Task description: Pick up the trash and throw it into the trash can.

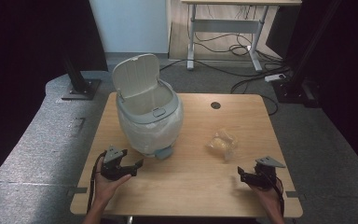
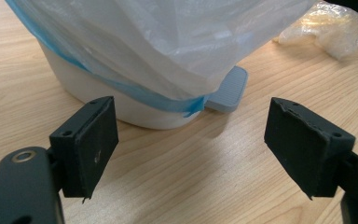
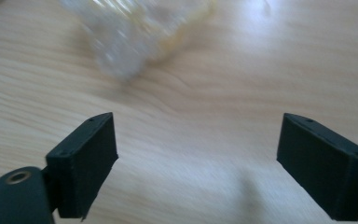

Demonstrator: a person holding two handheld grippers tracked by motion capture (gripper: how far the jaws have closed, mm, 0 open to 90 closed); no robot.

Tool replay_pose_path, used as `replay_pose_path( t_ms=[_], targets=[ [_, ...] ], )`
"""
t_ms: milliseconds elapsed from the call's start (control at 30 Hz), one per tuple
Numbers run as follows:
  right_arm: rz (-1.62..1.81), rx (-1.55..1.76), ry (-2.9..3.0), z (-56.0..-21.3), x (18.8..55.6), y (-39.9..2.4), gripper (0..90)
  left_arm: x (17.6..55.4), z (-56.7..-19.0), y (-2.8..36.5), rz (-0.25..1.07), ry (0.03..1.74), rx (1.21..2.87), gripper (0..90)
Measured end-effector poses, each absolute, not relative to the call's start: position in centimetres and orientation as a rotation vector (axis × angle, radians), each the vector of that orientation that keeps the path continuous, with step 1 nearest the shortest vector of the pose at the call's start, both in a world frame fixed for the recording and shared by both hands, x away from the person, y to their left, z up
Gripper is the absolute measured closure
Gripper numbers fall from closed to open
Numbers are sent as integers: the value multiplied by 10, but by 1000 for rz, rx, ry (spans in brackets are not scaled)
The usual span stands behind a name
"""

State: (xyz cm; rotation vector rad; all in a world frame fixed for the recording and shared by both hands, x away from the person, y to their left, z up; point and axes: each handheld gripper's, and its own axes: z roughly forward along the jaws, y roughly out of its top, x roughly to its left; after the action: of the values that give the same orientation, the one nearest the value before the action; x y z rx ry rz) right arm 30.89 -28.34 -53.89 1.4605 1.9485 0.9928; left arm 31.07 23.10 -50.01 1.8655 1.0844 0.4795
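Wooden table [image 1: 191, 186] first, with the lined pedal bin [image 1: 149, 119] standing left of centre, lid [image 1: 135, 74] tipped up. A crumpled yellowish plastic bag [image 1: 223, 143] lies right of centre. Left gripper [image 1: 131, 169] sits just before the bin's pedal [image 2: 228, 88], jaws wide, empty. Right gripper [image 1: 243, 175] hangs near the bag, jaws spread, holding nothing.

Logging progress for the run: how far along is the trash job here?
Done: the bin stands lined with its lid open. In hand: nothing; both the left hand-held gripper and the right hand-held gripper are open, the right one near the crumpled wrapper. Left: grab the wrapper off the table and probably drop it in the bin.
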Motion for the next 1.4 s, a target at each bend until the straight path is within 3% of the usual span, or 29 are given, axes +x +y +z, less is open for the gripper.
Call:
replay_pose_path(
  t_ms=[467,733,800,833,867,900,933,967,1033,1067,1100,1400],
  targets=[
    [994,1377,2025,-519,349,-233,0,312,-508,241,470,1118,1857,182],
    [912,1397,2040,-527,382,-216,5,313,-510,246,466,1128,1850,188],
    [900,1404,2024,-529,388,-215,82,313,-509,247,465,1128,1848,188],
    [895,1389,2002,-531,390,-215,183,314,-510,249,465,1128,1843,194],
    [895,1389,2002,-531,390,-215,183,314,-510,249,465,1128,1843,197],
    [889,1375,2011,-534,392,-214,272,315,-510,251,462,1134,1839,197],
    [889,1375,2011,-534,392,-214,272,315,-510,251,462,1134,1839,198],
    [875,1361,2012,-537,393,-213,416,315,-511,252,462,1137,1842,198],
    [887,1352,2021,-537,393,-213,520,315,-511,252,462,1137,1841,198],
    [887,1352,2021,-537,393,-213,520,315,-511,252,462,1137,1841,198],
    [900,1341,2018,-536,392,-213,614,315,-510,252,460,1136,1840,199],
    [1077,1315,1946,-511,376,-223,761,315,-511,250,455,1140,1846,201]
  ],
)
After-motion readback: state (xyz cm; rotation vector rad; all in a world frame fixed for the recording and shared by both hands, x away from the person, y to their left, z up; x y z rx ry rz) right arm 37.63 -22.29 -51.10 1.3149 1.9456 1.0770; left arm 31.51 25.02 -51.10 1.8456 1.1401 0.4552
